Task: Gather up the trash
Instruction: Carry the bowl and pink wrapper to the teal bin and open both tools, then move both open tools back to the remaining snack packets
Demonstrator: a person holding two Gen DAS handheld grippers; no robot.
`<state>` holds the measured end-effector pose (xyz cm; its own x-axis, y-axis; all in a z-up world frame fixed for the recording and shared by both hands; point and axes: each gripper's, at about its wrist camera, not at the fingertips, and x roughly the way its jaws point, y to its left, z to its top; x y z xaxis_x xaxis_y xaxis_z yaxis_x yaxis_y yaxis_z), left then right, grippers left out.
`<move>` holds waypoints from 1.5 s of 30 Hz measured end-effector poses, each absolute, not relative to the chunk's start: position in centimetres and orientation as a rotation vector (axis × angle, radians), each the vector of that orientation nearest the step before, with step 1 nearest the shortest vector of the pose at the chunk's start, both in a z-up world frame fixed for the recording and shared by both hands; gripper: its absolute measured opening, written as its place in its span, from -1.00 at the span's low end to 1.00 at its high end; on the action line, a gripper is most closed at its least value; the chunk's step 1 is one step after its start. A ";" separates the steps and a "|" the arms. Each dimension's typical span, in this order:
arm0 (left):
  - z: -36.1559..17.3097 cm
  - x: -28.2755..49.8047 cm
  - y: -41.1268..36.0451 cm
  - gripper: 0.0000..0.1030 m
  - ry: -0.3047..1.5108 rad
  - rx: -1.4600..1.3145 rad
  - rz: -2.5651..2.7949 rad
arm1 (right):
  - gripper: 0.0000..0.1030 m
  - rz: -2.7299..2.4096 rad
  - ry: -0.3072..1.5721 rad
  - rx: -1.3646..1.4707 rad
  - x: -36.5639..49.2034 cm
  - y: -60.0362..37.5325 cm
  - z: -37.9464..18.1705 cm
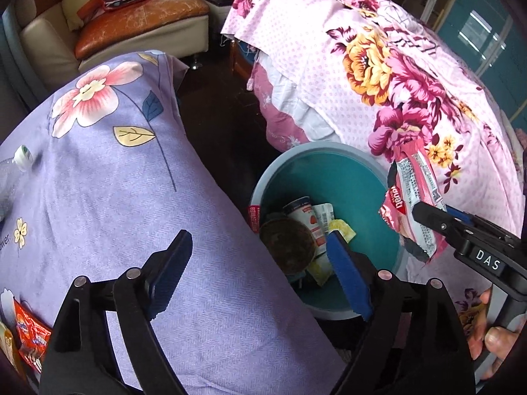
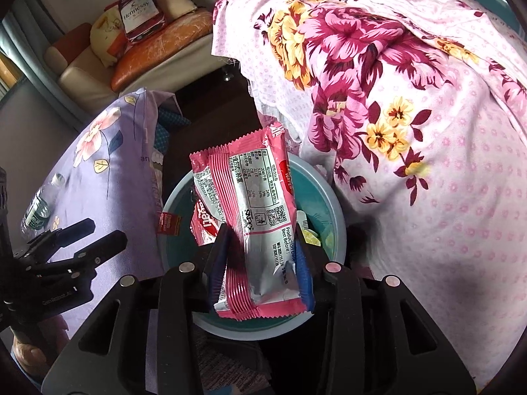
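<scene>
Pink wrapper (image 2: 253, 220) above teal bin (image 2: 332, 197)

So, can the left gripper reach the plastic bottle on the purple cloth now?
Probably yes: the left gripper is open and empty, and the plastic bottle lies uncovered on the purple cloth, with nothing between them.

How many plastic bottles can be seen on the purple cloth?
1. The bottle lies at the left edge of the purple cloth, its white cap toward the flower print. Others may be hidden outside the views.
</scene>
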<state>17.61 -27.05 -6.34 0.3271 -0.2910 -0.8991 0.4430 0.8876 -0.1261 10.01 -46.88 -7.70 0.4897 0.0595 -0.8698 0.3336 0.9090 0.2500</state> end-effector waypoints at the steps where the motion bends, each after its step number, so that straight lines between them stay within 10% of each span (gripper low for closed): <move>1: -6.2 17.6 -26.6 0.67 1.144 0.142 -0.480 | -0.18 -0.170 1.056 0.417 10.1 -46.7 -7.7; 6: -6.0 17.2 -24.7 0.73 1.149 0.114 -0.467 | 0.26 -0.162 1.067 0.419 10.2 -46.1 -7.6; 16: -5.8 15.5 -22.1 0.76 1.166 0.098 -0.465 | 0.47 -0.167 1.079 0.428 9.4 -44.5 -6.5; 45: -2.6 10.8 -8.4 0.82 1.093 -0.045 -0.355 | 0.50 -0.040 1.076 0.247 8.7 -31.7 -1.2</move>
